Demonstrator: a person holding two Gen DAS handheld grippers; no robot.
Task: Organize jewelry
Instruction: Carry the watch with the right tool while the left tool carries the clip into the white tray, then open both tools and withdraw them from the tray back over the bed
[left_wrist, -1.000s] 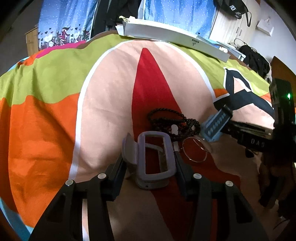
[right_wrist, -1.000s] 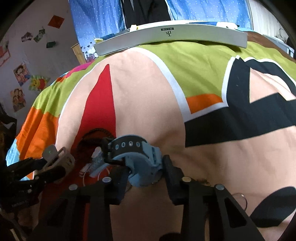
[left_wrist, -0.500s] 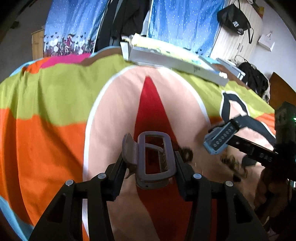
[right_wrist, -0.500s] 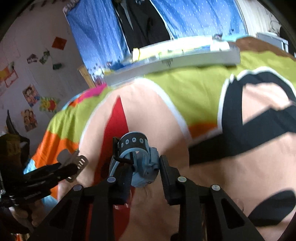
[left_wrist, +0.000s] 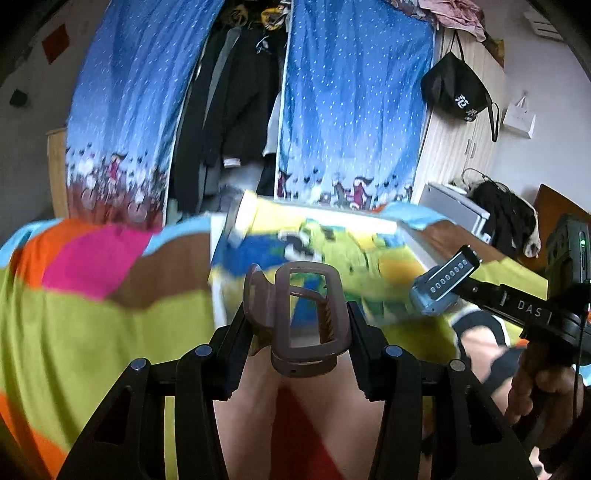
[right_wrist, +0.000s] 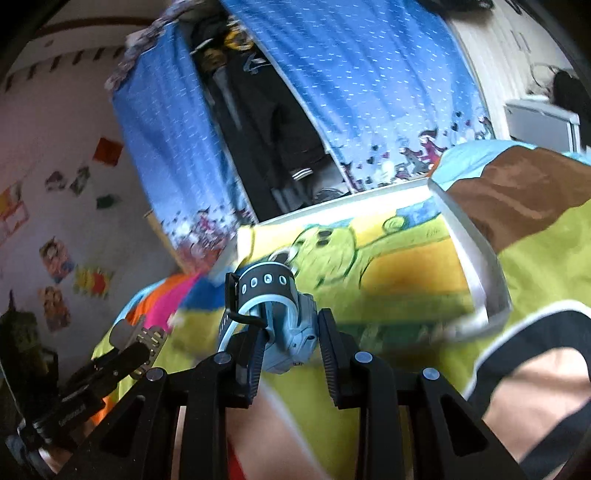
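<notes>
bedroom | patterned bedspread (left_wrist: 92, 325) | curtained wardrobe (left_wrist: 236, 110) of hanging clothes

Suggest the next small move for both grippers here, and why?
Probably carry both forward over the open box and lower them. The left gripper is shut on the hair claw, the right gripper on the blue watch; both are held above the bedspread, facing the box, nothing released yet.
</notes>
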